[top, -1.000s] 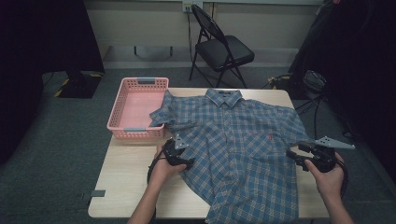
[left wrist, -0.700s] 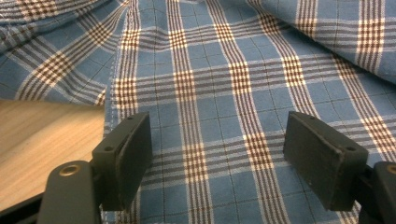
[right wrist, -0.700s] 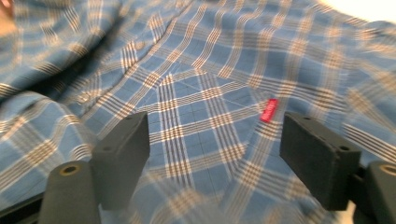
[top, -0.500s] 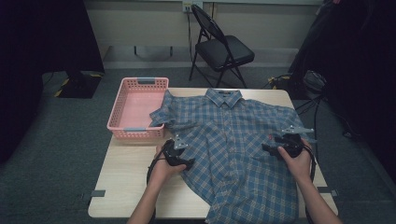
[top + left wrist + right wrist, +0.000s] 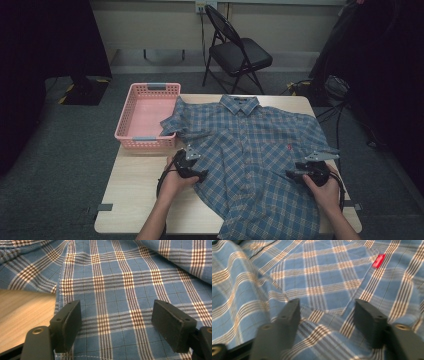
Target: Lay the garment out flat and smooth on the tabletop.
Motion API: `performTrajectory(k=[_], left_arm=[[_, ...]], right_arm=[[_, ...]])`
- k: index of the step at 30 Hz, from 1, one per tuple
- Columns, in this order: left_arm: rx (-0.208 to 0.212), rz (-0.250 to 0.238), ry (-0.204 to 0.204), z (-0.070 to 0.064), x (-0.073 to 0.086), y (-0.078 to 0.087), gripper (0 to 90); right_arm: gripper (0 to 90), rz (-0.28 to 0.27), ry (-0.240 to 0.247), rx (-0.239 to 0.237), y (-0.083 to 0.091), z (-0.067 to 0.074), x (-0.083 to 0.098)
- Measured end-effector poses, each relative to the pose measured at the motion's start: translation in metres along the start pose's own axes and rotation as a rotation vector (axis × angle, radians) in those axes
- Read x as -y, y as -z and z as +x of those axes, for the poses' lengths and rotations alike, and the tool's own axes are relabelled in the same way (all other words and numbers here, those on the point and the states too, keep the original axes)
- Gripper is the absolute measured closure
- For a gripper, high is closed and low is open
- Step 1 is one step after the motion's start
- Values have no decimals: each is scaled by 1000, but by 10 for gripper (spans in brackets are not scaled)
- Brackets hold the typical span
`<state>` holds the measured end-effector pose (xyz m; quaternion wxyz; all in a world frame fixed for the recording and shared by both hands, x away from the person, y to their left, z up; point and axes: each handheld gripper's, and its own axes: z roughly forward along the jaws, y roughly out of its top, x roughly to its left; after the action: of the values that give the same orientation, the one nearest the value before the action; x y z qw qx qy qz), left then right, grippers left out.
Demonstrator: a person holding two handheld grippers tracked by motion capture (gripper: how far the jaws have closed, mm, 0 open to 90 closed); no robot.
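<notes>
A wooden table [image 5: 135,200] at frame centre carries a blue plaid shirt [image 5: 250,150] spread flat beside a pink basket [image 5: 122,131] at upper left, the left gripper [image 5: 197,175] open-jawed over its hem edge, the right gripper [image 5: 290,174] with jaws just closing, apart over the cloth

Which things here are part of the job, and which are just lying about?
In the job:
- shirt, spread flat on the table
- left gripper, open at the shirt's edge
- right gripper, open over the shirt, jaws just closing

Lying about:
- pink basket, on the table's corner
- folding chair, behind the table
</notes>
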<state>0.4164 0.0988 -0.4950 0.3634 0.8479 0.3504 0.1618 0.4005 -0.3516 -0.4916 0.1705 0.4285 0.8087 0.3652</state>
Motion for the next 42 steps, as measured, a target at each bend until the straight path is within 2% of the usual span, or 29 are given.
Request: performTrajectory(k=[2, 4, 7, 10, 13, 14, 16, 17, 19, 21, 22, 24, 26, 27, 29, 31, 32, 38, 40, 42], left_arm=[[-2, 2, 0, 0, 0, 1, 238], [0, 4, 3, 0, 0, 1, 238], [1, 5, 3, 0, 0, 1, 238], [1, 9, 5, 0, 0, 1, 238], [1, 13, 4, 0, 0, 2, 238], [0, 13, 4, 0, 0, 2, 238], [2, 11, 7, -1, 0, 2, 238], [2, 11, 8, -1, 1, 2, 237], [2, 12, 5, 0, 1, 2, 236], [3, 11, 6, -1, 1, 2, 236], [5, 10, 7, 0, 1, 2, 236], [8, 9, 6, 0, 1, 2, 236], [11, 7, 8, 0, 2, 2, 236], [11, 7, 8, 0, 2, 2, 236], [15, 4, 8, 0, 2, 2, 236], [14, 5, 3, 0, 2, 3, 234], [15, 4, 6, -1, 3, 4, 232], [1, -8, 27, 1, 6, 12, 236], [6, -11, 34, 1, 8, 16, 306], [2, -6, 32, 1, 9, 17, 317]], right_arm=[[532, -10, -6, -16, 6, 1, 5], [563, -24, -11, -33, 15, 2, 7], [640, -21, 12, -46, 26, 5, 11], [686, 14, 40, -58, 32, 7, 22], [686, 12, 9, -91, 36, 3, 29], [637, 14, 3, -92, 37, 2, 29], [450, -15, -17, -73, 37, 0, 22], [398, -33, -27, -71, 35, -1, 18], [323, -53, -11, -46, 29, -4, 6], [210, -65, -23, -36, 17, -10, -7], [181, -71, -22, -30, 11, -13, -13], [179, -86, -4, -9, 2, -18, -21], [152, -56, -15, -2, -13, -26, -28], [152, -56, -15, -2, -13, -26, -28], [152, -28, -28, -5, -24, -32, -30], [155, -24, -35, 4, -31, -35, -31], [147, -7, -23, 17, -36, -38, -29], [138, 1, 19, 33, -37, -37, -27], [137, 2, 18, 33, -37, -37, -27], [137, 1, 18, 32, -37, -37, -27]])
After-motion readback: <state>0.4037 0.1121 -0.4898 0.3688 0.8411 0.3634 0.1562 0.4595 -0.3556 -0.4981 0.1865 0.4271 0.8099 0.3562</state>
